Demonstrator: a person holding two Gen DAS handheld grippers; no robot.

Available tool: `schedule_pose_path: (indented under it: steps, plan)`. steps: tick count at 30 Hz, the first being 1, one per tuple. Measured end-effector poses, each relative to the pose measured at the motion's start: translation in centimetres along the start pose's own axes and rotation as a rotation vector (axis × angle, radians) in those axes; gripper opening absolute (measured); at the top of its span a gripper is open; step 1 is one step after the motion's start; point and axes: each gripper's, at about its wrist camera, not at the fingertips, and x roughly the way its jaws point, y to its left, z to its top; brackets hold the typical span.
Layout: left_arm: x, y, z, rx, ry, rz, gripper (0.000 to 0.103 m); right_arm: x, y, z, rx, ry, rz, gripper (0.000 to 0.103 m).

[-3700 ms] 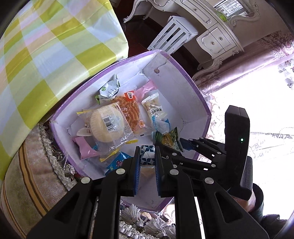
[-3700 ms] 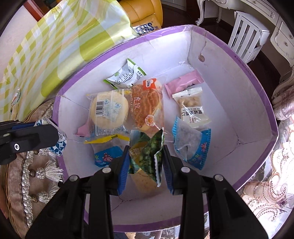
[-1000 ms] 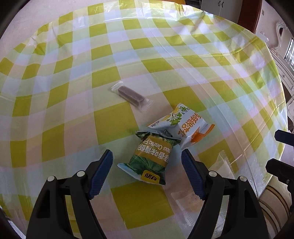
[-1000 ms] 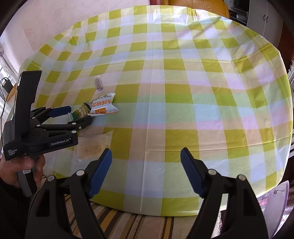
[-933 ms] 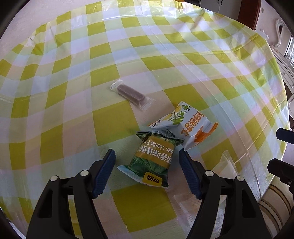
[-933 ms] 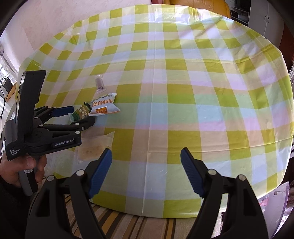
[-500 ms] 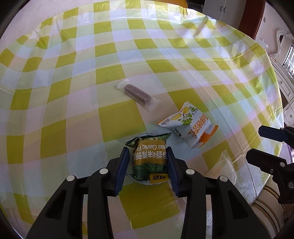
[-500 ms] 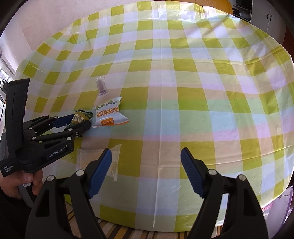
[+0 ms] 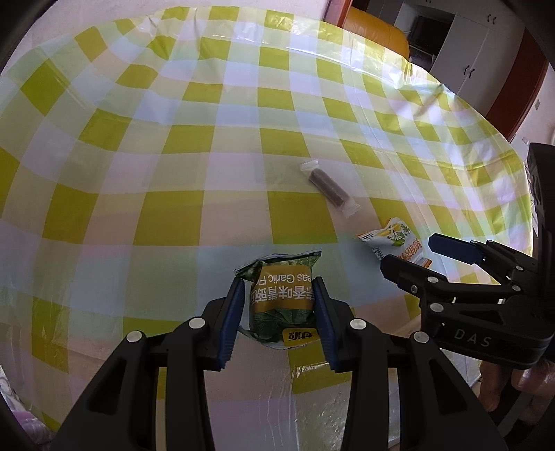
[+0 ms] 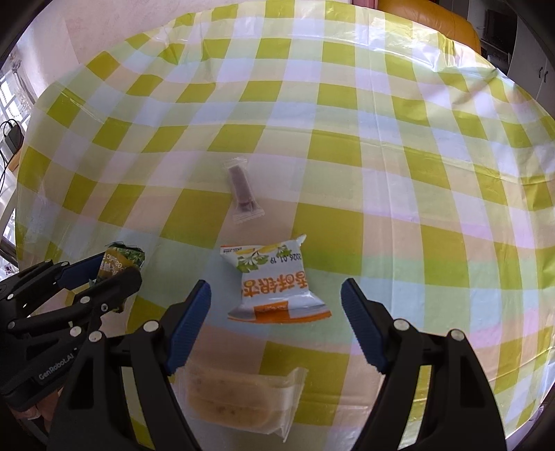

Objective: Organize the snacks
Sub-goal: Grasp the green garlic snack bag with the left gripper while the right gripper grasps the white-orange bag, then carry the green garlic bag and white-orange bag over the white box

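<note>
Having closed from wide apart, the left tool [image 9: 279, 312] now clamps the green snack bag [image 9: 281, 298], ready for sorting, while the right tool [image 10: 275, 322] stands apart around the white-and-orange packet [image 10: 274, 281].

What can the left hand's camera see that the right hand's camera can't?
Only the left wrist view shows the white cupboards behind the table, and the front of the green snack bag pinched by the left gripper.

Only the right wrist view shows the clear-wrapped pale cake near the table edge, and the whole white-and-orange packet between the open right gripper fingers.

Both show the checked tablecloth, the brown bar in a clear wrapper and the orange seat.
</note>
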Motion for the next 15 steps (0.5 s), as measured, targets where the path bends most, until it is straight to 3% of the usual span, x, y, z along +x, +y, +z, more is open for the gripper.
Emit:
schedule_pose_path:
  steps: [3,4,8,15]
  plan:
    - [-0.4,0.2,-0.3,-0.018,-0.003,-0.008,0.039,0.9,0.3,0.3,-0.016,0.009,-0.007,0.075]
    - [-0.5,0.1,-0.4,-0.019,-0.003,-0.01,0.039,1.3,0.4,0.3,-0.026,0.02,-0.017,0.064]
    - [-0.8,-0.2,-0.7,-0.022,-0.004,-0.018,0.039,1.5,0.6,0.1,-0.041,0.02,-0.021,0.038]
    - [-1.7,-1.7,-0.9,-0.012,-0.01,-0.035,0.039,0.2,-0.6,-0.8,-0.025,0.013,-0.031,0.038]
